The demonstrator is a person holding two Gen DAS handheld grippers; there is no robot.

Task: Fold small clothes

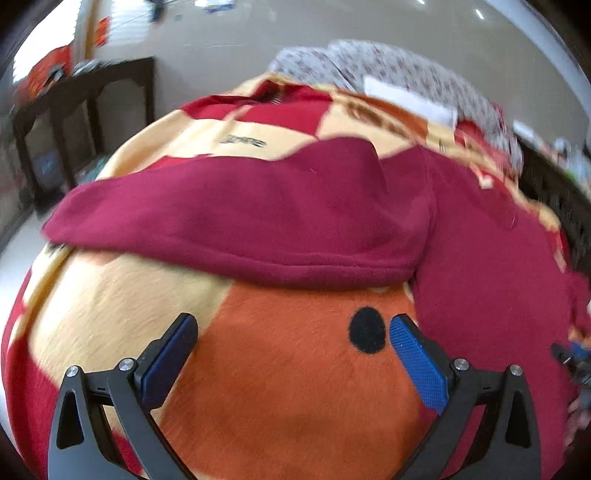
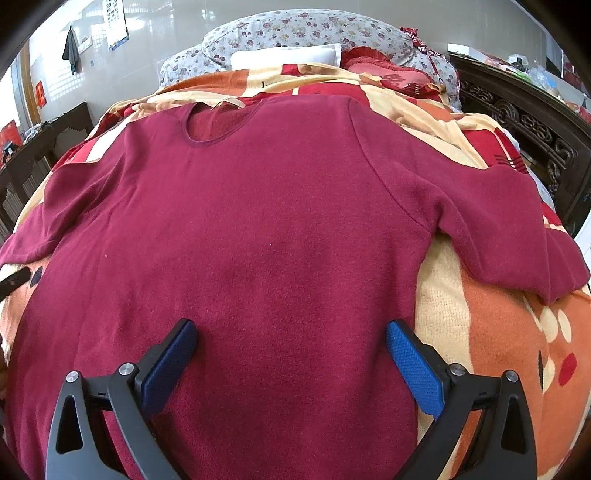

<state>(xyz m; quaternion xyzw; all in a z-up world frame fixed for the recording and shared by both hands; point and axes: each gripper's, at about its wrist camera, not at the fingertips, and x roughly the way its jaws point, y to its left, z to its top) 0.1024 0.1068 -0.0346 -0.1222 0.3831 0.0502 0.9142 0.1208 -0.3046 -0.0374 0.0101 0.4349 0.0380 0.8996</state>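
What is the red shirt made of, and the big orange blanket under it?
The red shirt looks like soft fleece or brushed knit: matte and slightly fuzzy, with a stitched hem. The orange blanket seems plush fleece, with short fur-like fibres showing. I can't tell the exact fibre.

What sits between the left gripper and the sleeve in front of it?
Nothing visible. Only bare blanket lies between the open left gripper and the sleeve; no other object rests there.

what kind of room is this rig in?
Most likely a home bedroom: the maroon shirt lies spread on a bed's patterned blanket, with floral pillows at the head and a carved dark wooden bed frame alongside.
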